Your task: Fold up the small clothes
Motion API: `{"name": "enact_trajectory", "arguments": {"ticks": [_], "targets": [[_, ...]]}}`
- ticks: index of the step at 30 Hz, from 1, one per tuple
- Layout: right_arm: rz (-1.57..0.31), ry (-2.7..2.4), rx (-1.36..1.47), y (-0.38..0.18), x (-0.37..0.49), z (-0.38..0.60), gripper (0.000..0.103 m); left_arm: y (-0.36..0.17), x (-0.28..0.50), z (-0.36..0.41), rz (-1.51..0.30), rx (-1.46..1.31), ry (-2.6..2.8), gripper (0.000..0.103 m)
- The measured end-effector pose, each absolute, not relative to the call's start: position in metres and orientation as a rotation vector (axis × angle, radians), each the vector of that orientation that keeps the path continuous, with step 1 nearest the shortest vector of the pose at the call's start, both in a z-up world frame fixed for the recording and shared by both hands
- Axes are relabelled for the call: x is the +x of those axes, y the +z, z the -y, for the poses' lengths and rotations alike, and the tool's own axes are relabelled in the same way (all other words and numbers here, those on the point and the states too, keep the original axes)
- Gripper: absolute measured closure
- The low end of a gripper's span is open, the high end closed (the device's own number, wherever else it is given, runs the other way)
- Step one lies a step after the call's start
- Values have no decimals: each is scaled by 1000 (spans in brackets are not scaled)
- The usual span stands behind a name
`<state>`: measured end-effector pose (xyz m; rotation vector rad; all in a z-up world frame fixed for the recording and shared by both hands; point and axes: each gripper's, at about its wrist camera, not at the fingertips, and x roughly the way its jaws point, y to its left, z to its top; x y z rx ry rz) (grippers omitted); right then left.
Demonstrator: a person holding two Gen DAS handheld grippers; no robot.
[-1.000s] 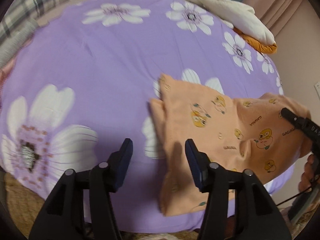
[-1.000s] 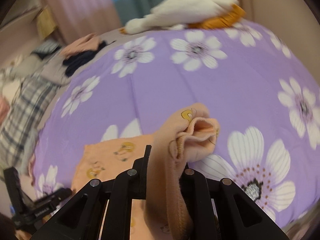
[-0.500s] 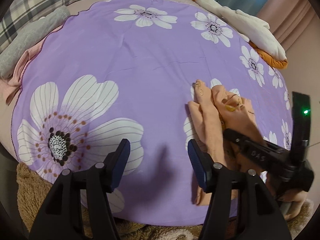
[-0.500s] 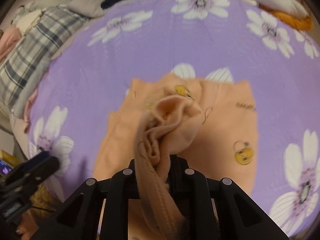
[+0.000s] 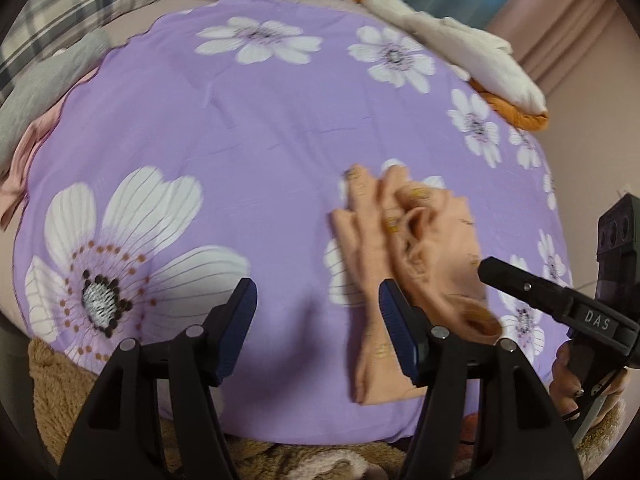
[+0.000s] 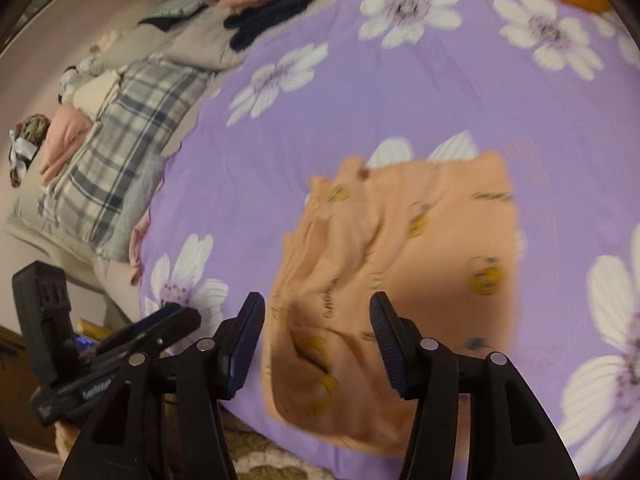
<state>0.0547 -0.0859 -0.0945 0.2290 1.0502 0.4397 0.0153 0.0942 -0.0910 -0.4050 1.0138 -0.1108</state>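
Note:
A small orange garment (image 6: 404, 264) with yellow duck prints lies folded over on the purple flowered sheet (image 6: 400, 92). It also shows in the left wrist view (image 5: 412, 264), bunched and rumpled. My right gripper (image 6: 316, 334) is open and empty just above the garment's near edge; it also shows in the left wrist view (image 5: 532, 296). My left gripper (image 5: 316, 320) is open and empty, over bare sheet just left of the garment; it also shows at the lower left of the right wrist view (image 6: 132, 344).
A plaid pillow (image 6: 116, 152) and piles of folded clothes (image 6: 64, 132) lie along the left side. A white and orange bundle (image 5: 476, 56) sits at the far right corner. A brown fluffy blanket (image 5: 60, 392) lies at the near edge.
My right gripper has opened and let go of the orange garment, which now lies folded over on the sheet. The left gripper stays open and has barely moved.

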Motion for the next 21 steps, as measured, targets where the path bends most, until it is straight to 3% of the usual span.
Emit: {"name": "enact_trajectory", "arguments": {"ticks": [7,9,21], "targets": [[-1039,320,207,-111,49,110,49,-85,27,-56,-1038,-396,-271,40],[-1072,327,208,-122,48,110,58,-84,29,-48,-1045,-375,-277,40],[-1202,459,65,-160,30,49,59,-98,26,-55,-1099,-370,-228,40]]}}
